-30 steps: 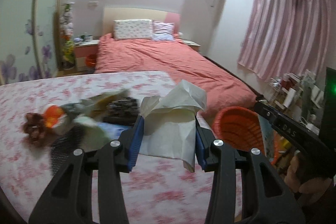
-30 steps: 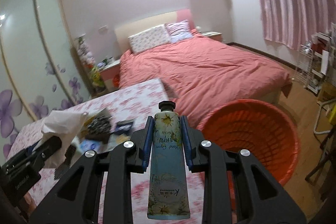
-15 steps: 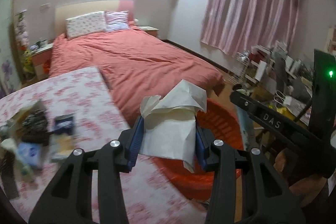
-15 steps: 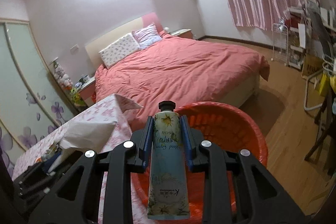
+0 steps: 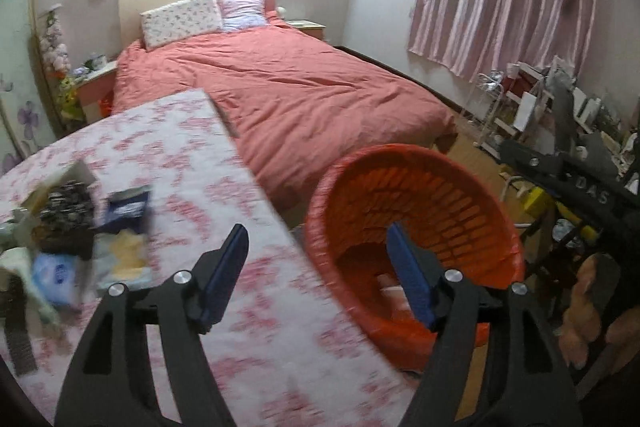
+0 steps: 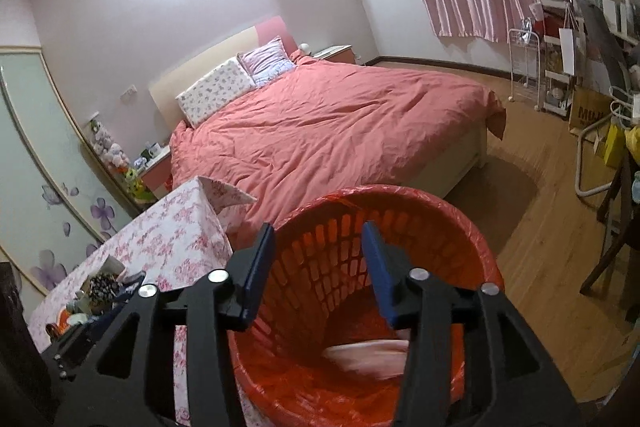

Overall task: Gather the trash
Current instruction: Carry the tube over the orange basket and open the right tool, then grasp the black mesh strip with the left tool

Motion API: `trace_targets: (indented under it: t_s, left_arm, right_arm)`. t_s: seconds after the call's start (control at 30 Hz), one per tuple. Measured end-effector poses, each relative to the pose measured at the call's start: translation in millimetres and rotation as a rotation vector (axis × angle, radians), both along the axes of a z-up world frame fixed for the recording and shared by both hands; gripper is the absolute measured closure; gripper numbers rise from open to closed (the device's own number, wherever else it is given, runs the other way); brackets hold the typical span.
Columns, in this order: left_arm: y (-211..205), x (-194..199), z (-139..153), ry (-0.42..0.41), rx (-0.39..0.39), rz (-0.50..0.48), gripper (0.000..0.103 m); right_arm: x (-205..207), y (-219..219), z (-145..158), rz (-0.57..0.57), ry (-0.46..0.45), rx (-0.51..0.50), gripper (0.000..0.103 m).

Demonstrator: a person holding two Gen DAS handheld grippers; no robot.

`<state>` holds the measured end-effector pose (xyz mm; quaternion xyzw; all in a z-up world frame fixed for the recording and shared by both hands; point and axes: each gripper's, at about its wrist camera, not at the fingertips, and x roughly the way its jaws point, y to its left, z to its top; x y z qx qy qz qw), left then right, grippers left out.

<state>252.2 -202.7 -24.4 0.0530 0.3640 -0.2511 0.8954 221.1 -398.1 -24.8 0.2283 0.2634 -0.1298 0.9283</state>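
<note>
An orange trash basket with a red liner stands on the floor beside the table, also in the right wrist view. My left gripper is open and empty, between the table edge and the basket. My right gripper is open and empty, right over the basket mouth. Pale blurred trash lies inside the basket. Several pieces of trash lie on the left of the table, among them a dark blue packet.
The table has a pink floral cloth. A bed with a red cover stands behind it. A cluttered rack and pink curtains are at the right. Wooden floor lies right of the basket.
Both grippers swung right to the basket and opened. The white paper has left my left gripper and the hand-cream tube has left my right gripper.
</note>
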Motion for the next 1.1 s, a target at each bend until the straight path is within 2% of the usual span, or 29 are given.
trace_targets:
  t_s: [0.17, 0.37, 0.73, 0.9, 1.1]
  left_arm:
    - [49.0, -6.1, 1.9, -0.043, 0.062, 0.096, 0.025]
    - [126.1, -7.8, -1.9, -0.035, 0.097, 0.233, 0.023]
    - [276.2, 3.1, -27.2, 0.024, 0.145, 0.524, 0.022]
    - [309.7, 18.9, -36.9, 0.063, 0.143, 0.592, 0.022]
    - [318.7, 41.9, -50.8, 0.111, 0.146, 0.615, 0.022]
  right_arm:
    - [-0.3, 31.4, 12.6, 0.041, -0.002, -0.068, 0.049]
    - [6.1, 80.6, 18.7, 0.144, 0.006, -0.125, 0.042]
    - [29.6, 170.2, -6.5, 0.328, 0.093, -0.196, 0.031]
    - [34.8, 196.8, -18.8, 0.375, 0.132, -0.203, 0.029]
    - [41.7, 210.9, -27.0, 0.405, 0.155, -0.190, 0.029]
